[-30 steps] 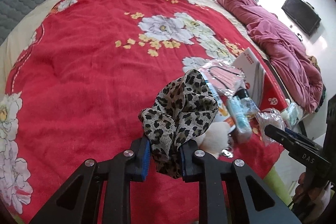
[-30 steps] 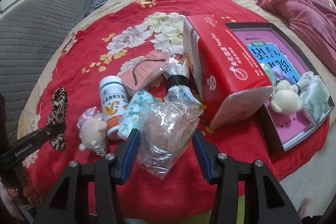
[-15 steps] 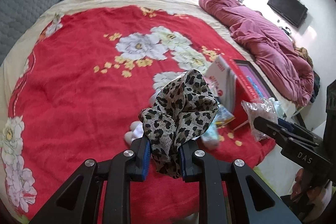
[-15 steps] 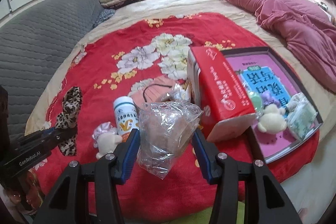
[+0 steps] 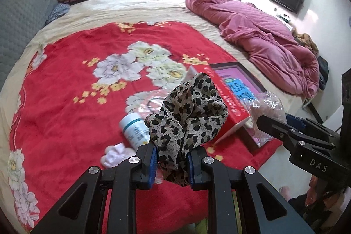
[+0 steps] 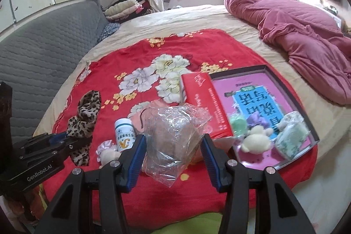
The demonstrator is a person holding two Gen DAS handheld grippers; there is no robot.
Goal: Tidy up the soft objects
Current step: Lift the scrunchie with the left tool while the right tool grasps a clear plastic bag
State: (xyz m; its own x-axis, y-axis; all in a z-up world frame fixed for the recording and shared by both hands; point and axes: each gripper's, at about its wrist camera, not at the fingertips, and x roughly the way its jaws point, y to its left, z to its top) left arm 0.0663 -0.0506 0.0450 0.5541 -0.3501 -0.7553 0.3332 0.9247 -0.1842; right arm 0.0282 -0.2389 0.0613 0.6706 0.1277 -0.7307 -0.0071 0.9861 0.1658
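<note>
My left gripper (image 5: 172,157) is shut on a leopard-print scrunchie (image 5: 188,117), held above the red floral blanket (image 5: 76,102); it also shows in the right wrist view (image 6: 84,122). My right gripper (image 6: 173,146) is shut on a clear plastic bag with something pinkish inside (image 6: 173,137), also seen in the left wrist view (image 5: 265,111). A flat pink-lined box tray (image 6: 269,84) holds a cream plush (image 6: 255,142), a green puff (image 6: 239,125), a purple one (image 6: 256,121) and a pale green packet (image 6: 291,142).
A red carton (image 6: 206,100) lies beside the tray. A white pill bottle (image 6: 124,135), a small white-pink plush (image 6: 106,151) and a pink packet (image 6: 140,117) lie on the blanket. A crumpled pink quilt (image 6: 302,36) lies at the right. A grey headboard (image 6: 43,52) stands at the left.
Both grippers have risen and pulled back from the blanket with their loads; the bed items look smaller and farther. The left view has swung right toward the tray.
</note>
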